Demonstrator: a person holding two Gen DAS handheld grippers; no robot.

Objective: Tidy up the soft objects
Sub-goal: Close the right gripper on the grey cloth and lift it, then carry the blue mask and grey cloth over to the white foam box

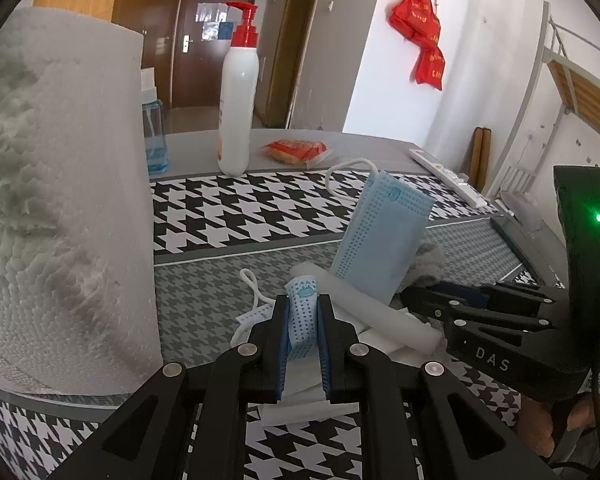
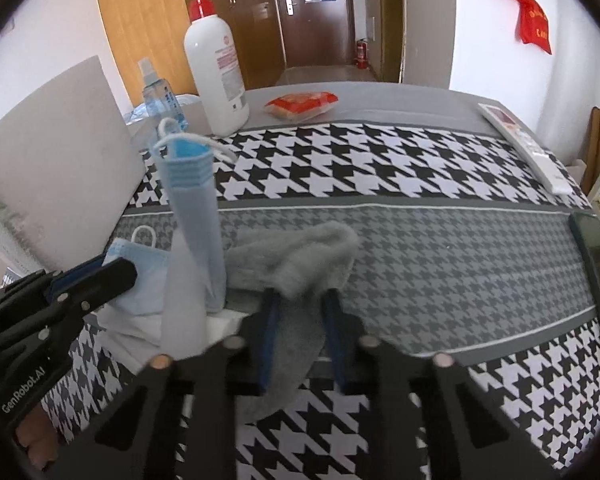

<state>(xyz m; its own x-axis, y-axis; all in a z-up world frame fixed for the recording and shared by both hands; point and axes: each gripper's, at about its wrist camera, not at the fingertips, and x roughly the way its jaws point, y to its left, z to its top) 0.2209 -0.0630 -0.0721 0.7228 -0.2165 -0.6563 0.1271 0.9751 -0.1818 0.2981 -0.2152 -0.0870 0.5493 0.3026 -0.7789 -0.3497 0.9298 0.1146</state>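
My left gripper (image 1: 303,304) is shut on the near end of a blue face mask (image 1: 384,232); the mask's far part stands up over the houndstooth cloth. In the right wrist view the same mask (image 2: 196,208) rises beside the left gripper (image 2: 116,272). A white roll (image 1: 364,304) and folded white sheets lie under the mask. My right gripper (image 2: 300,296) is shut on a grey fuzzy cloth (image 2: 296,256), which bunches ahead of the fingers and hangs below them. From the left wrist view the right gripper (image 1: 412,296) comes in from the right, with the grey cloth (image 1: 428,264) behind it.
A large paper towel roll (image 1: 60,200) stands close on the left. At the back stand a white pump bottle (image 1: 238,100) and a blue spray bottle (image 1: 154,136). A red snack packet (image 1: 296,150) lies beside them. A white remote (image 2: 528,148) and a dark phone (image 2: 596,248) lie at the right edge.
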